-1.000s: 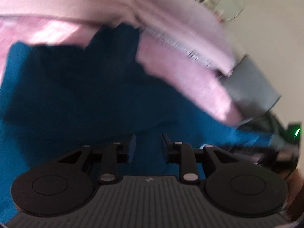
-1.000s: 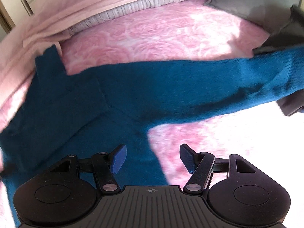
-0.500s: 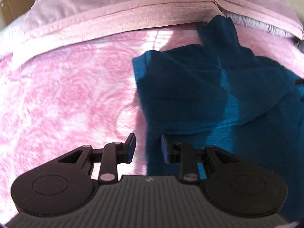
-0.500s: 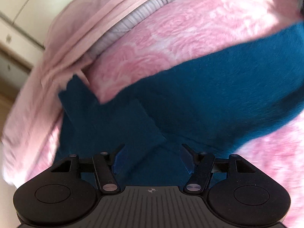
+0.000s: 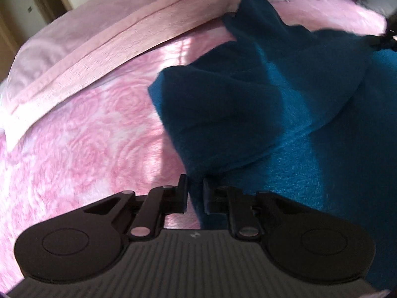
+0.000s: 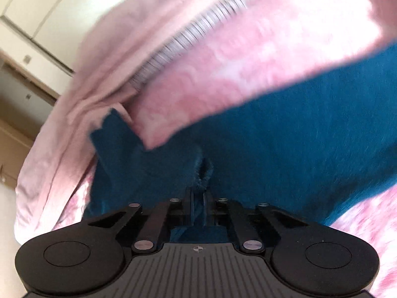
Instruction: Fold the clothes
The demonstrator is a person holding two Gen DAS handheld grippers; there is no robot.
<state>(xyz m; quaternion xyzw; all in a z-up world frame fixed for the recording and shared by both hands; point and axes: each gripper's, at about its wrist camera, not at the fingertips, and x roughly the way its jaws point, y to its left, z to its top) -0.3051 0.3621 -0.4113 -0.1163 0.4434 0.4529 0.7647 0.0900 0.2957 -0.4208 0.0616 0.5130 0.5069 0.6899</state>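
Here, in the left wrist view, a teal fleece garment (image 5: 285, 104) lies on a pink rose-patterned blanket (image 5: 82, 134) that covers a bed, with pale pink pillows (image 5: 104, 32) along the far edge. Part of the garment is doubled over onto itself, making a darker, shaded flap on top of the flatter, sunlit cloth nearer the camera. The left gripper (image 5: 195, 192) sits low at the garment's left border, where blue cloth meets pink blanket. Its jaws stand a narrow gap apart with the edge of the cloth lying between them; whether they pinch that edge or only straddle it cannot be told from this view. The placement at the border looks chosen to take or steady a side edge for a fold. In the right wrist view, blurred by motion, the same garment fills the lower and right part of the picture, with a narrow piece reaching up toward the pillows at left. The right gripper (image 6: 197, 204) has its jaws clenched on a bunched ridge of the teal cloth, which puckers up just ahead of the fingertips. That grasp sits within the body of the garment, not at a corner, probably so the layer can be carried across or tugged flat.
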